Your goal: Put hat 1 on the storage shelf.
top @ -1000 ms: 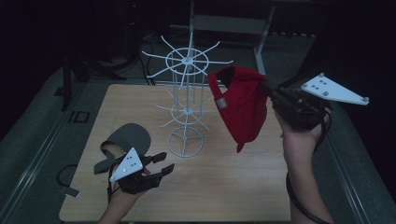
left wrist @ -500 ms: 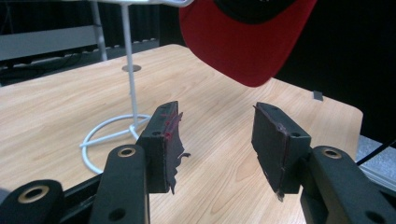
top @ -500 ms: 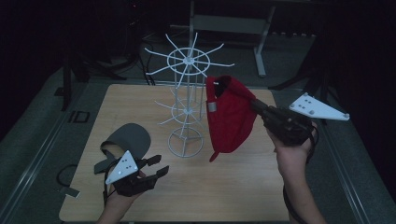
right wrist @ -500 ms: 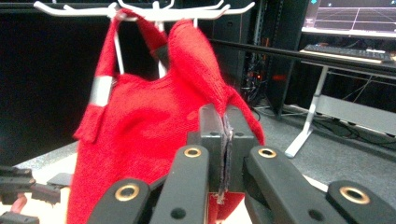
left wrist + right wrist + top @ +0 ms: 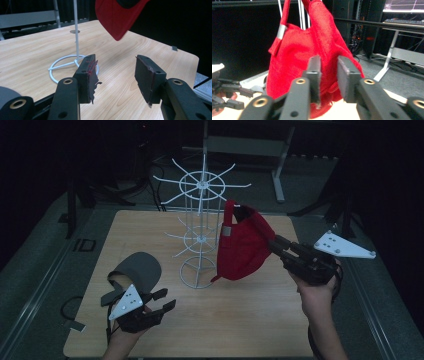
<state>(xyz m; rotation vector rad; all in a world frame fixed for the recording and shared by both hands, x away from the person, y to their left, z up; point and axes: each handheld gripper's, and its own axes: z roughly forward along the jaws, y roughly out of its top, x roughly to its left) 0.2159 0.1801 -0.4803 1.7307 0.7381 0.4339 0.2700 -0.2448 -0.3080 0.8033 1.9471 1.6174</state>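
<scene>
Hanging by its strap from the white wire display rack point(image 5: 200, 230): red fabric baseball cap point(image 5: 242, 247). Just been opening, right claw point(image 5: 276, 245), jaws narrowly parted, seemingly letting go. Resting half-open and empty above the wooden tabletop point(image 5: 240, 320): left claw point(image 5: 162, 300).

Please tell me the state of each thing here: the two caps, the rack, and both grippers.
Red cap: hangs by its back strap from a hook of the rack, brim down.
Grey cap: lies on the table, beside the left gripper.
Rack: upright on the table.
Left gripper: jaws open, nothing between them.
Right gripper: jaws have just been opening, apart at the red cap's cloth.
</scene>
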